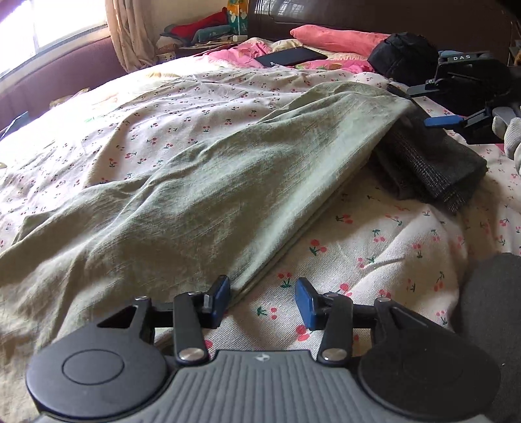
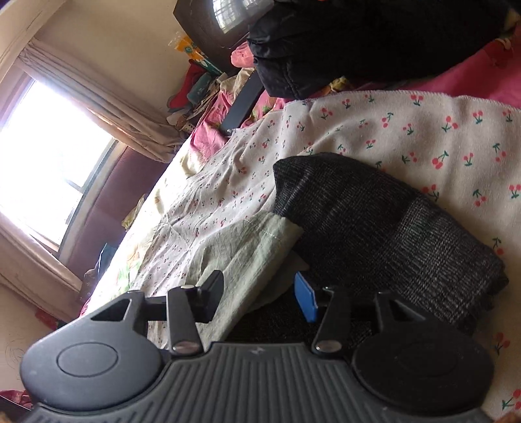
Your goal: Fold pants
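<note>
Window (image 1: 49, 29): far left, bright, glare washes out that side of the bed.
Bed sheet (image 1: 374, 234): cherry print, rumpled, carries everything here.
Pants (image 1: 182, 182): pale green, lying lengthwise from near left to far right on the bed; one long edge looks already doubled, running straight toward the near side.
Left hand-held gripper (image 1: 260, 299): near centre, fingers spread, nothing between them; left finger touches the pants' near edge, right finger over bare sheet.
Dark knit cloth (image 1: 433, 162): folded, right of the pants, its left part tucked under the pants' far end.
Right hand-held gripper (image 2: 257, 293): far right in the left wrist view, spread, tilted on its side; the pants' far end sits between its fingers, not pinched, dark cloth just beside the blue pad.
Black bag (image 1: 403, 53): far right, beyond the pants, well apart.
Risk, wrong layer: the right pinch may catch the dark cloth along with the pants, since they overlap there.
Risk, thin grab: the left fingers may take only the top layer at the doubled edge, so the fold opens on lifting.
Risk, skew: loose, wrinkled fabric; uneven lift by the two ends would likely leave a crooked fold.
</note>
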Demonstrator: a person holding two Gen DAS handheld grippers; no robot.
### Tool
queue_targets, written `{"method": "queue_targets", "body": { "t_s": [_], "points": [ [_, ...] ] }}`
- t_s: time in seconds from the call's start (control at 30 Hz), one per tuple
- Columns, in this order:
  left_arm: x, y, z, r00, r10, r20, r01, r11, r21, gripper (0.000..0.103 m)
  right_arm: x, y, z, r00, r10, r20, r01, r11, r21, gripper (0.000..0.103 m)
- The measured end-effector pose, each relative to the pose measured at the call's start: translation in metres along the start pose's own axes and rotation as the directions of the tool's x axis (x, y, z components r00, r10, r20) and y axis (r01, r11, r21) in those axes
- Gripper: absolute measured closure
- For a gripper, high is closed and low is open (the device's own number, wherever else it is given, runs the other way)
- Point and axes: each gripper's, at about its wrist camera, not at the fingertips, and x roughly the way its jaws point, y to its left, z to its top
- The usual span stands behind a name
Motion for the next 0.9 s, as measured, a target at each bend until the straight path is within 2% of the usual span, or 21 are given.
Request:
{"method": "queue_targets", "body": {
  "t_s": [0.07, 0.13, 0.27, 0.37, 0.47, 0.6, 0.7, 0.73, 0.77, 0.8, 0.83, 0.9],
  "points": [
    [-0.004, 0.0, 0.001, 1.0, -0.005, 0.001, 0.005, 1.0, 0.003, 0.045, 0.006, 0.004, -0.003, 1.0, -0.008, -0.029, 0.007, 0.999, -0.031, 0.051],
    [-0.006, 0.001, 0.002, 1.0, -0.003, 0.002, 0.003, 1.0, -0.006, 0.045, 0.012, 0.004, -0.001, 0.998, -0.069, 0.011, 0.07, 0.997, -0.036, 0.048],
    [-0.007, 0.004, 0.003, 1.0, -0.013, 0.007, 0.013, 0.999, -0.034, 0.045, 0.027, -0.012, -0.002, 0.998, 0.025, -0.057, -0.018, 0.992, 0.123, 0.048],
    [-0.004, 0.003, 0.004, 1.0, -0.009, 0.002, 0.009, 1.0, -0.02, 0.044, 0.031, -0.015, -0.006, 1.0, 0.017, -0.004, -0.017, 0.99, 0.137, 0.048],
    [-0.004, 0.0, 0.006, 1.0, -0.016, 0.003, 0.016, 1.0, -0.015, 0.044, 0.037, -0.023, 0.001, 0.997, 0.066, 0.035, -0.073, 0.966, 0.25, 0.048],
    [-0.002, -0.001, 0.008, 1.0, -0.025, 0.008, 0.026, 1.0, -0.013, 0.044, 0.038, -0.016, 0.0, 0.996, 0.094, -0.001, -0.091, 0.969, 0.228, 0.048],
    [0.0, -0.003, 0.01, 1.0, -0.028, 0.008, 0.028, 1.0, -0.009, 0.044, 0.046, -0.015, 0.002, 0.997, 0.082, -0.008, -0.078, 0.974, 0.213, 0.049],
    [0.0, -0.004, 0.011, 1.0, -0.027, 0.007, 0.027, 1.0, -0.007, 0.044, 0.049, -0.015, 0.005, 0.996, 0.085, -0.007, -0.081, 0.973, 0.214, 0.053],
    [-0.001, -0.004, 0.012, 1.0, -0.028, 0.008, 0.028, 1.0, -0.006, 0.044, 0.052, -0.014, 0.008, 0.996, 0.086, -0.01, -0.082, 0.973, 0.215, 0.077],
    [-0.002, -0.004, 0.013, 0.999, -0.03, 0.011, 0.03, 1.0, -0.005, 0.044, 0.055, -0.012, 0.011, 0.993, 0.11, -0.031, -0.1, 0.966, 0.239, 0.095],
    [-0.004, -0.005, 0.014, 0.999, -0.033, 0.017, 0.033, 0.999, -0.006, 0.044, 0.055, -0.01, 0.015, 0.987, 0.158, -0.032, -0.144, 0.953, 0.266, 0.098],
    [-0.009, -0.005, 0.016, 0.998, -0.041, 0.042, 0.041, 0.999, -0.007, 0.044, 0.04, 0.004, 0.025, 0.977, 0.207, 0.044, -0.211, 0.956, 0.204, 0.098]
  ]
}}
